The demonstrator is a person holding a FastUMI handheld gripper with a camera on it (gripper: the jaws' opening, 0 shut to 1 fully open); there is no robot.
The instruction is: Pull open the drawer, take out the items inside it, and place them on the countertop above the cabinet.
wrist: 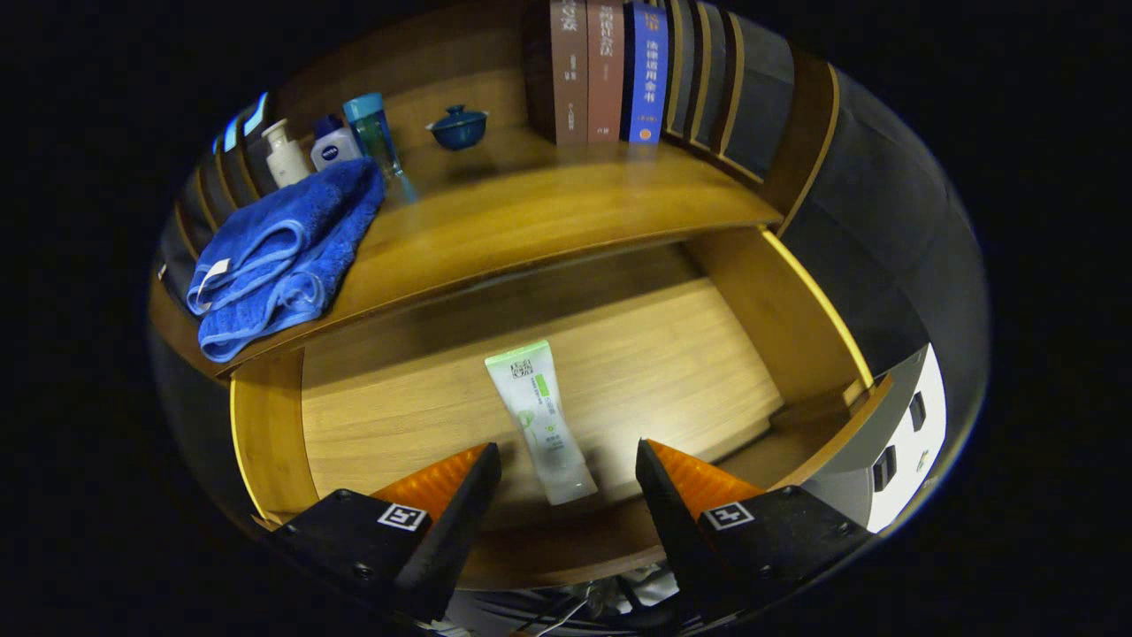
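Note:
The wooden drawer (672, 354) stands pulled open below the countertop (548, 221). A white tube with a green end (539, 420) lies flat on the drawer floor, its cap end pointing toward me. My gripper (568, 456) hovers above the drawer's front, open, with the tube's cap end lying between the two fingertips but below them, untouched. A folded blue towel (279, 257) lies on the countertop's left end.
On the countertop behind the towel stand a white bottle (285, 152), a blue-capped white bottle (334, 144) and a clear teal bottle (373, 133). A blue lidded bowl (458, 126) sits further back. Upright books (610, 71) line the rear. A white box (902, 451) stands right of the drawer.

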